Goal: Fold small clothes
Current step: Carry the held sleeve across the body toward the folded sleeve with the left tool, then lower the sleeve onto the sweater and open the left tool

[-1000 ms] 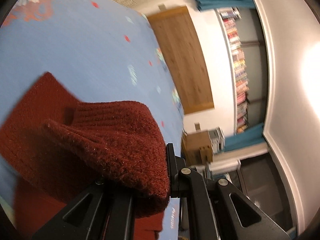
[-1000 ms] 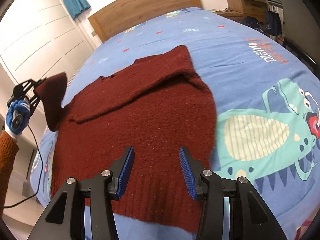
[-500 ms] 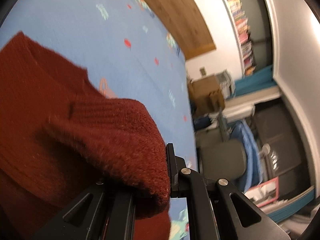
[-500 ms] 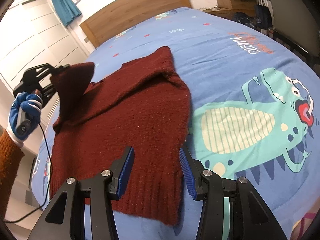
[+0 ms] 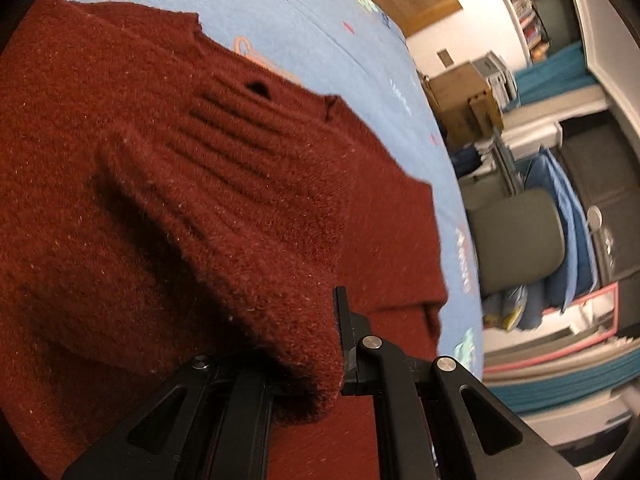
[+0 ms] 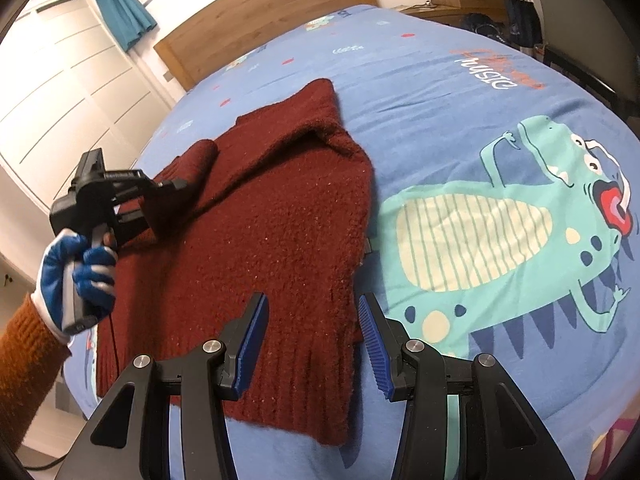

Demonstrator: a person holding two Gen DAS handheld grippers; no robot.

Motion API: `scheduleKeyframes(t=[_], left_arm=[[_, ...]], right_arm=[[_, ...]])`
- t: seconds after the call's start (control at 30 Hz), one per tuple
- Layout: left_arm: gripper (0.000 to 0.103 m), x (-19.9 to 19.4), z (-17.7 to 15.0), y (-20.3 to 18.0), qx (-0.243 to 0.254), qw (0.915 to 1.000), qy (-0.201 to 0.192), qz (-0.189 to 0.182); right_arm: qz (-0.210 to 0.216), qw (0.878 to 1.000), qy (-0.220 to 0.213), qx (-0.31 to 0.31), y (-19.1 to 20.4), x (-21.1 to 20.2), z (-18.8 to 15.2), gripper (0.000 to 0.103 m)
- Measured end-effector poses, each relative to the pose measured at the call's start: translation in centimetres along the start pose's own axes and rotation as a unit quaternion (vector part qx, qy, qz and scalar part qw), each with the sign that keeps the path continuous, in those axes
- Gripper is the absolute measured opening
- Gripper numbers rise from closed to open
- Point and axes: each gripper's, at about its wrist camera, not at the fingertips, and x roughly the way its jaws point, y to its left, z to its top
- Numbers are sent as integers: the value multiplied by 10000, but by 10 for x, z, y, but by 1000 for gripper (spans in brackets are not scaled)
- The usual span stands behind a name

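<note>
A dark red knitted sweater [image 6: 272, 216] lies on the blue bed cover [image 6: 440, 92]. Its right side is folded over the body. My left gripper [image 6: 176, 188] is shut on the ribbed cuff of the left sleeve [image 5: 280, 280] and holds it over the sweater's body [image 5: 80, 160]. In the left wrist view the cuff hides the gap between the fingers. My right gripper [image 6: 312, 340] is open and empty, hovering just above the ribbed hem [image 6: 304, 384] near the bed's front edge.
A green dinosaur print [image 6: 500, 220] covers the bed to the right of the sweater. A wooden headboard [image 6: 260, 12] stands at the far end, white wardrobe doors [image 6: 60, 92] on the left. A grey chair [image 5: 516, 240] and a wooden cabinet [image 5: 464, 100] stand beside the bed.
My left gripper has carried the sleeve cuff from beyond the bed's left side inward over the sweater's body. My right gripper has shifted left and closer to the hem, still open.
</note>
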Motion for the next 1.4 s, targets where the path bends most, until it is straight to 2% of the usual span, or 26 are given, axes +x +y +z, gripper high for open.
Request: scheduleKeyframes(t=[0.17,0.27,0.4,0.5,0.53,0.73,0.8,0.83,0.87,1.1,1.23,1.27,1.4], left_arm=[[6,-7,-19,3,281,9995,147,88],[6,-7,-20,1,303,9992,212,148],[13,-9,-14,-3,259,9994,176,149],[28,-22,-11,3,36,10000,-7,49],[30,-25,-11,6,-61,9999,-69,49],[30,-44,2,43,-1015,9935,-487,-180],[25,-48,8,45,-1126,9913,-624,-260],[20,-49,10,43,-1103,9914,-648,-276],[9,-47,12,39,-1036,9923,-612,-297],[9,-17,5,-10,-396,9978,-276,-458],[9,5,-3,-33,-91,9991,38,-409],[10,9,-5,-38,14,9993,105,-362],[38,20,-18,-64,661,9972,353,-51]], right_arm=[[17,10000,35,-40,3,5,1,49],[20,10000,63,-29,4,8,0,49],[36,9999,75,-64,7,11,1,49],[48,9999,73,-61,8,11,2,49],[47,9999,69,-61,7,12,3,49],[56,9999,74,-76,6,14,4,49],[76,9999,75,-71,5,15,5,49],[82,9999,78,-67,4,15,5,49],[86,9999,81,-62,4,15,5,49],[98,9999,86,-56,3,17,5,49],[88,9999,82,-24,0,16,5,49],[82,9999,78,-14,-2,15,5,49],[58,10000,64,29,-6,14,6,49]])
